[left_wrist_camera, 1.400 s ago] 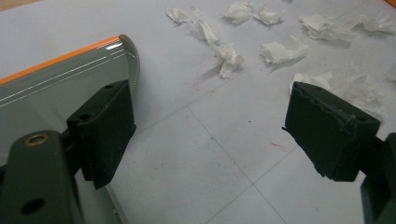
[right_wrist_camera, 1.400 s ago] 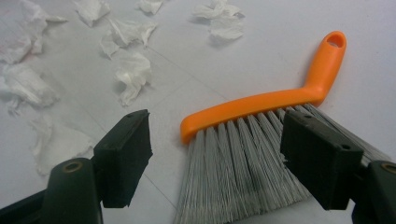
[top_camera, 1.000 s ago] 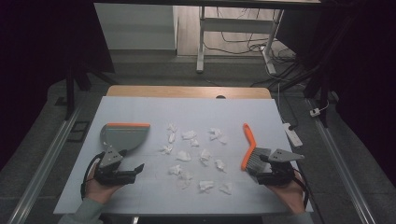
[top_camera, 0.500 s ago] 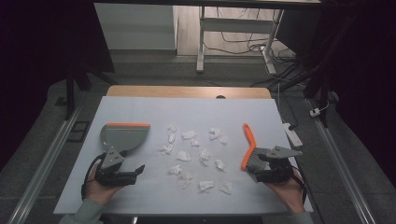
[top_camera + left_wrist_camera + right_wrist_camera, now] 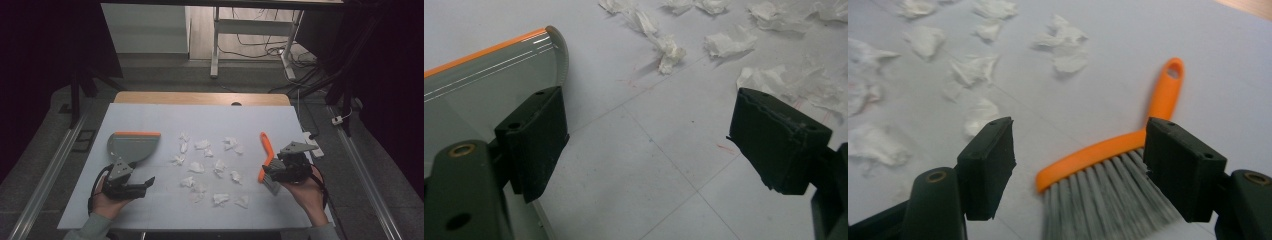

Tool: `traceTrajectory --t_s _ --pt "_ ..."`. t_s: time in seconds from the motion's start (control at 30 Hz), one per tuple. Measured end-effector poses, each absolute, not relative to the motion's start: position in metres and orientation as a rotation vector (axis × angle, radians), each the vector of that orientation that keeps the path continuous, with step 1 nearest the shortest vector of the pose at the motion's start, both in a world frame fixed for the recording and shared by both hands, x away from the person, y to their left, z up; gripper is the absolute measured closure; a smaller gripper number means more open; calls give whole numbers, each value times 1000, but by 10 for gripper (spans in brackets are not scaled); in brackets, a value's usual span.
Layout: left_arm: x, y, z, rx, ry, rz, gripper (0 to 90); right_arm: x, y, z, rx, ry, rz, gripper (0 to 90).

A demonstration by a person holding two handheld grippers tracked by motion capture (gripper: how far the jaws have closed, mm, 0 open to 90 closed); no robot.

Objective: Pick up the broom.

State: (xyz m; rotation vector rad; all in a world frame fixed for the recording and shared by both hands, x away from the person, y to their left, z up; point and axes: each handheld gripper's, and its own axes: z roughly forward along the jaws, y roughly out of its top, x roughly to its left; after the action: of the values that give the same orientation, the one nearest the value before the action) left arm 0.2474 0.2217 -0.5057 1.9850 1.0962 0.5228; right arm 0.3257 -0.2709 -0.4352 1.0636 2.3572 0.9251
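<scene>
Nearest the person, the left gripper hovered low over the pale tabletop, its black fingers spread wide with nothing between them. Just beyond it lay the grey plastic dustpan with an orange edge, flat on the surface; in the left gripper view one finger stood right at the pan's rim. Across the way, the right gripper sat over the brush end of the orange-handled hand brush with grey bristles, fingers parted wide and straddling the bristles without closing on them. Between the two tools, the crumpled white paper scraps lay scattered over the middle of the tabletop, apart from both dustpan and brush.
</scene>
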Motion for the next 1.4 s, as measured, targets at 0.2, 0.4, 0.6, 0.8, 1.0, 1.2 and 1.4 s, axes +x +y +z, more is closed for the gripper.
traceTrajectory --t_s 0.2,0.4,0.6,0.8,1.0,1.2,1.4 --pt "249 221 -507 1990 1104 522 163 338 -270 -427 1099 2344 937 286" --pt "250 220 -508 2003 1104 525 162 360 -274 -423 1170 2374 915 307" --pt "250 221 -508 1997 1106 525 163 381 -276 -424 1301 2400 832 308" --pt "250 220 -509 2014 1093 524 163 404 -271 -434 1376 2419 724 313" --pt "250 219 -511 2024 1088 516 163 425 -265 -455 1453 2424 563 314" --pt "248 219 -510 2010 1089 510 163 435 -262 -464 1505 2442 507 327" --pt "245 219 -511 2017 1067 499 164 450 -257 -469 1560 2427 392 369"
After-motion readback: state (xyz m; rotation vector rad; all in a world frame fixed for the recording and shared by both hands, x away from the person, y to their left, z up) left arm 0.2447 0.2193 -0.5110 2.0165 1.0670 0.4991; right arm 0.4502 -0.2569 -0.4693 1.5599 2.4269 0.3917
